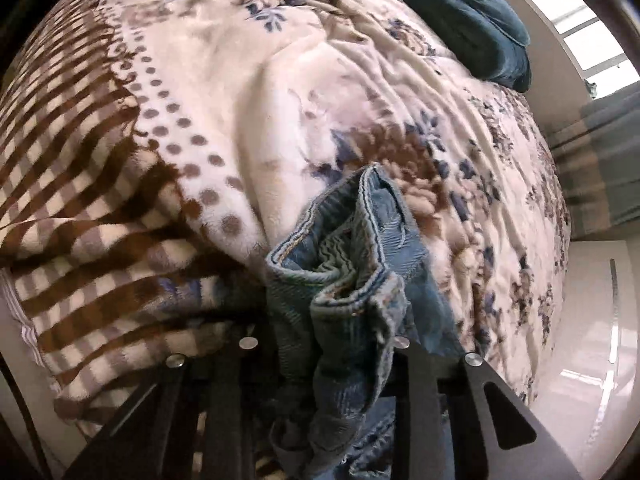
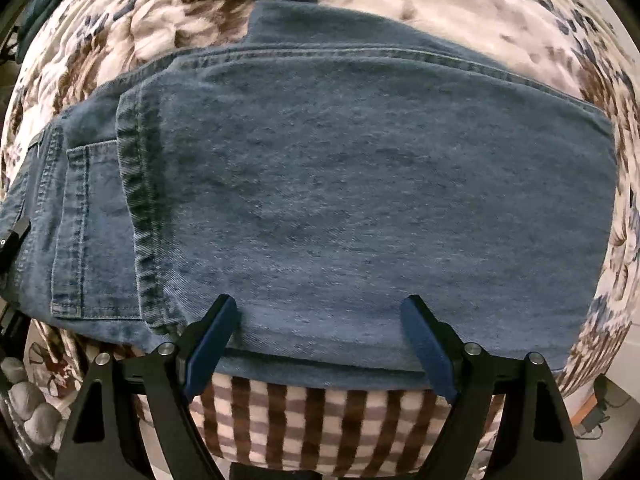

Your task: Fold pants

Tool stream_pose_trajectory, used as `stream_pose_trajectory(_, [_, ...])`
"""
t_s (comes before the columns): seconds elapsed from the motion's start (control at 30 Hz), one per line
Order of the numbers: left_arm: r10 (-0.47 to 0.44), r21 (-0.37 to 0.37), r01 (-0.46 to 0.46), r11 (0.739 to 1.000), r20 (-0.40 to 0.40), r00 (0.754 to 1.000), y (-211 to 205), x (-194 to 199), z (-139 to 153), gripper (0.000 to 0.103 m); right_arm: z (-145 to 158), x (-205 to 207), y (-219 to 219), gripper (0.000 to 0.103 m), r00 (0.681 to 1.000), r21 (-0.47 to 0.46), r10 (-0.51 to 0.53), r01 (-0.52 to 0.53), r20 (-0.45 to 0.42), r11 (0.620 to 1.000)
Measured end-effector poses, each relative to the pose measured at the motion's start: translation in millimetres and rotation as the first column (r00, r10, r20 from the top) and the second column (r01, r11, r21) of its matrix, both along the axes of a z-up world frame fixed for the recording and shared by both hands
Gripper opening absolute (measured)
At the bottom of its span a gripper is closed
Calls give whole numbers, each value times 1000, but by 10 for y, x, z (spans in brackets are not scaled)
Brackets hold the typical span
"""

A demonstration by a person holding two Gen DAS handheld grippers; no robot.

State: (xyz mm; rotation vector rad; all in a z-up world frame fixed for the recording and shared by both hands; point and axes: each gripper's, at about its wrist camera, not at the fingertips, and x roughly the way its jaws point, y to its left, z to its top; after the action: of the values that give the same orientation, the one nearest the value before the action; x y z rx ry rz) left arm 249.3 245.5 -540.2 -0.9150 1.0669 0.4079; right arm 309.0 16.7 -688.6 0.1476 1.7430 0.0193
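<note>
A pair of blue denim pants (image 2: 360, 184) lies folded flat across a floral blanket (image 2: 460, 4) on a bed. The left gripper (image 1: 332, 320) has its jaws clamped on a bunched end of the pants, lifted off the blanket. The right gripper (image 2: 324, 320) hangs over the near folded edge, jaws spread wide, gripping nothing.
</note>
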Motion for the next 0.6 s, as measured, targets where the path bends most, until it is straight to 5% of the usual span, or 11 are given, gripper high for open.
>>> stream_pose_trajectory(0.37, [21,35,-19,999,-55,998,-331,-294,279,24,18,-142,-569,87,998,50,-66,65,17,997])
stream_pose_trajectory(0.6, [-75,265,72,962,2,997,-843,-170,703,22,135,-251,-820,87,996,78,-68,64,60,995])
